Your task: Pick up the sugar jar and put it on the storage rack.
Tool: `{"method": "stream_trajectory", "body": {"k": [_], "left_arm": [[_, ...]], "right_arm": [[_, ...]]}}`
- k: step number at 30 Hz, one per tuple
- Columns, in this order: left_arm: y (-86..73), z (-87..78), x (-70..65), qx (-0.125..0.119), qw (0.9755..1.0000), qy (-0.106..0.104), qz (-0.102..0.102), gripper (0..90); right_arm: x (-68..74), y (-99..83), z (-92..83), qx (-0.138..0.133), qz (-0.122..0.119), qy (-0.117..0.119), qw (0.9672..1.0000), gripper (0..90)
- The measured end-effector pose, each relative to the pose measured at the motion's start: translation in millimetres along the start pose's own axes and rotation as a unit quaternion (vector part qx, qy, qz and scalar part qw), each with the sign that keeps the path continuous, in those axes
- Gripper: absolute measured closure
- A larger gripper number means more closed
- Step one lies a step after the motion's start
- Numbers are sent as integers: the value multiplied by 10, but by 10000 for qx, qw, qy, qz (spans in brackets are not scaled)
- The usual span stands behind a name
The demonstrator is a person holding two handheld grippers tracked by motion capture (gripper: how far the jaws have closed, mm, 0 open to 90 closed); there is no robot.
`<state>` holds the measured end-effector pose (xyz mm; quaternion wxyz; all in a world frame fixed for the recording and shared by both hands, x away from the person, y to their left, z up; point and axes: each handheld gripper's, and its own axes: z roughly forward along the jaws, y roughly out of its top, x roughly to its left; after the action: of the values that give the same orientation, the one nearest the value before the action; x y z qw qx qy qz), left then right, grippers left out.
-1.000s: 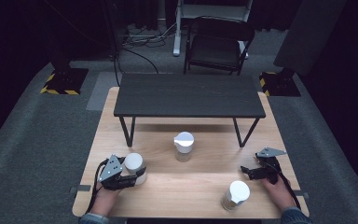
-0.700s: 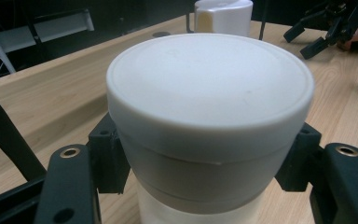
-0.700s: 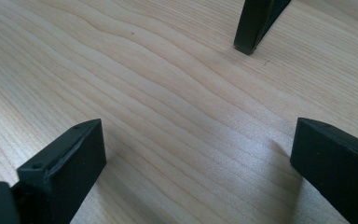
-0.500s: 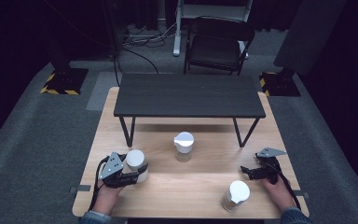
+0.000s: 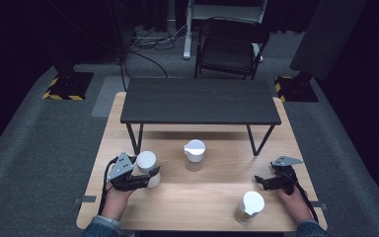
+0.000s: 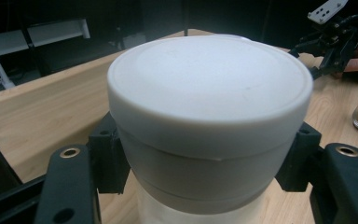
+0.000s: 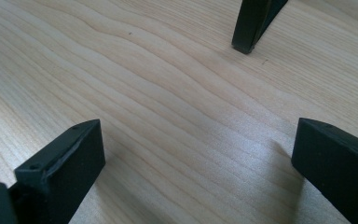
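The left gripper has its fingers clamped on the white-lidded jar at the bench's near-left part, seemingly lifted just clear of the wood; the right gripper rests low at the right, fingers spread wide over bare wood, gripping nothing.

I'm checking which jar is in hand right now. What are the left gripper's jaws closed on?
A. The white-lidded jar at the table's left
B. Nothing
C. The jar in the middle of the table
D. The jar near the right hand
A: the left gripper has its jaws clamped on either side of the white-lidded jar, just under its lid.
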<state>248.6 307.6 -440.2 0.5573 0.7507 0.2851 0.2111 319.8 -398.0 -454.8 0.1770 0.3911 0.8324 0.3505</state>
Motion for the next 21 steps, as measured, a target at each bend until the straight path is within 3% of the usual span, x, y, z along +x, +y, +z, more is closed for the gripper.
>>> {"method": "stream_trajectory", "body": {"k": [9, 21], "left_arm": [[255, 31, 86, 50, 10000, -34, 30, 343], [511, 53, 171, -120, 9999, -20, 21, 343]], "right_arm": [[5, 2, 2, 2, 13, -15, 10000, 23], [7, 4, 2, 6, 18, -23, 10000, 21]]}}
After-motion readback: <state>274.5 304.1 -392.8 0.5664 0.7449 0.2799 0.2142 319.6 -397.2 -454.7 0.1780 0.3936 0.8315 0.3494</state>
